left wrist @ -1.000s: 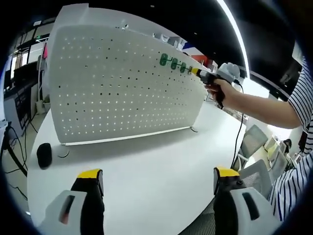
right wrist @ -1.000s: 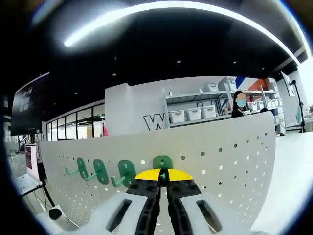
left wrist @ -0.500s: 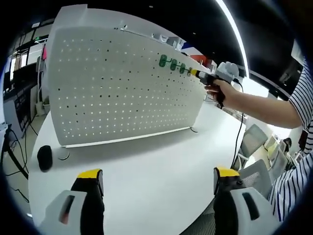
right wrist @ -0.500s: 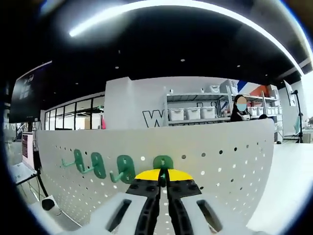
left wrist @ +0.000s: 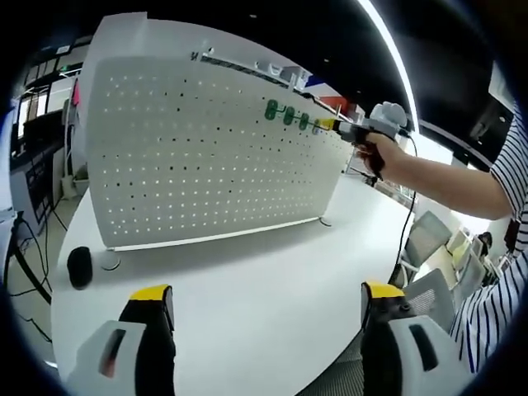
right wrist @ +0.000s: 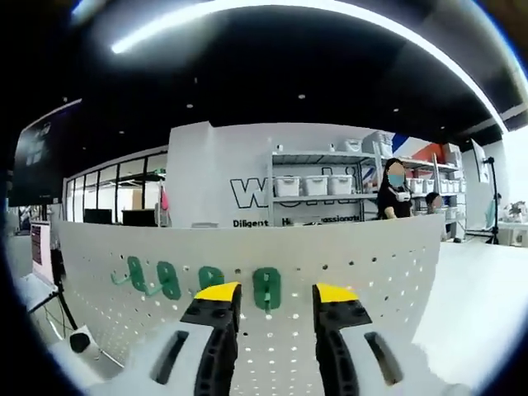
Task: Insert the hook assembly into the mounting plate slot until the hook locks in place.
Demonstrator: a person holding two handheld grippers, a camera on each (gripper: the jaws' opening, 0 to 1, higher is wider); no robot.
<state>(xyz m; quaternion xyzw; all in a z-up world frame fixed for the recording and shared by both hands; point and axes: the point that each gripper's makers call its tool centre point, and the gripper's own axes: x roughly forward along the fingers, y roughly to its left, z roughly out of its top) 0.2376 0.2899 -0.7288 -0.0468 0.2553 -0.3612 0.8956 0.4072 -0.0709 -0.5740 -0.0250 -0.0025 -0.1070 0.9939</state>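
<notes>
Hook [right wrist: 266, 288] sits between right gripper [right wrist: 275, 299] jaws (parted).

Bright, even light comes from a ceiling strip [right wrist: 272, 12] that glares white. Fisheye bends the pegboard [left wrist: 206, 140]; edges blur slightly.

Pegboard standing on a white bench, seen from the left gripper.

The left gripper [left wrist: 264, 307] sits low over the bench [left wrist: 247, 289], its yellow-tipped jaws wide apart with nothing between them. A white pegboard [left wrist: 206, 148] stands upright on the bench with a row of green hooks [left wrist: 290, 115] near its top right corner. The right gripper [left wrist: 332, 124], held by a hand [left wrist: 375, 153] with a striped sleeve [left wrist: 511, 161] behind it, is at the end of that row. A small black object [left wrist: 80, 267] lies on the bench at the left.
</notes>
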